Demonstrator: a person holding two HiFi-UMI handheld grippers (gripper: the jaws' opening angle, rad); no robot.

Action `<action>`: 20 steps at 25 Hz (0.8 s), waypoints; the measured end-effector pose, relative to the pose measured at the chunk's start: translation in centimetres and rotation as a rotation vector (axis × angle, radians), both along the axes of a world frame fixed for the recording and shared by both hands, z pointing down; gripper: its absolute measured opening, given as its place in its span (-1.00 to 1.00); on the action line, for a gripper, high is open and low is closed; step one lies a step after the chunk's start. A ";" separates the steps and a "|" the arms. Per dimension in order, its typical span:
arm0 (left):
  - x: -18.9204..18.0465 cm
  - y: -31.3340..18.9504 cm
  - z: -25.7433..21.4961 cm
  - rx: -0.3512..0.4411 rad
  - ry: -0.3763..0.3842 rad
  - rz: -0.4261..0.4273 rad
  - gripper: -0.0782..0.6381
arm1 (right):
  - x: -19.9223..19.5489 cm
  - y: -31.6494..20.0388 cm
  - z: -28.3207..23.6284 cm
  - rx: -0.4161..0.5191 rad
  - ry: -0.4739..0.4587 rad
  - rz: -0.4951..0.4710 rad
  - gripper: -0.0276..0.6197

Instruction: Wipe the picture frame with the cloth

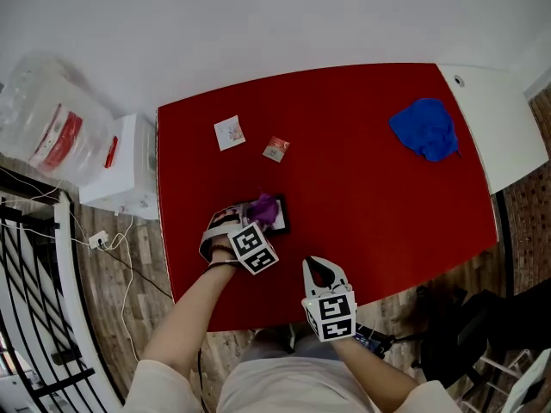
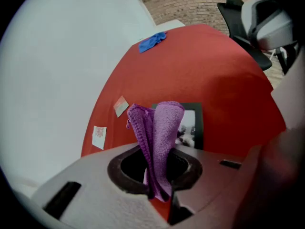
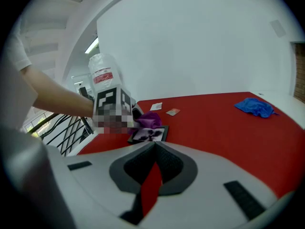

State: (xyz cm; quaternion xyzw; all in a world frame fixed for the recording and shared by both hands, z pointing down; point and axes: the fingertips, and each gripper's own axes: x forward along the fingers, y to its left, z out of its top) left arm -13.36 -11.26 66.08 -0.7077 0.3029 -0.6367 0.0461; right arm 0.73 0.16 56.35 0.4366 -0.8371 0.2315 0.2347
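Purple cloth [image 2: 162,128] is pinched tight in the left gripper [image 2: 159,192], hanging just over the picture frame [image 2: 191,125] lying flat on the red table [image 1: 379,205]. I'd press the fold down flat and sweep slowly; the right gripper [image 3: 151,175], empty and nearly closed, could pin the frame.
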 end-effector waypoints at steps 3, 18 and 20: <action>0.2 -2.2 0.0 0.016 -0.031 0.014 -0.61 | 0.9 0.2 0.3 -0.007 0.011 0.014 -0.90; 3.0 6.3 1.4 -0.040 -0.062 0.167 -0.61 | 0.8 -0.1 1.0 -0.016 0.004 0.011 -0.90; 3.1 7.7 1.3 -0.034 -0.063 0.181 -0.61 | 0.5 0.1 1.1 -0.019 0.004 0.005 -0.90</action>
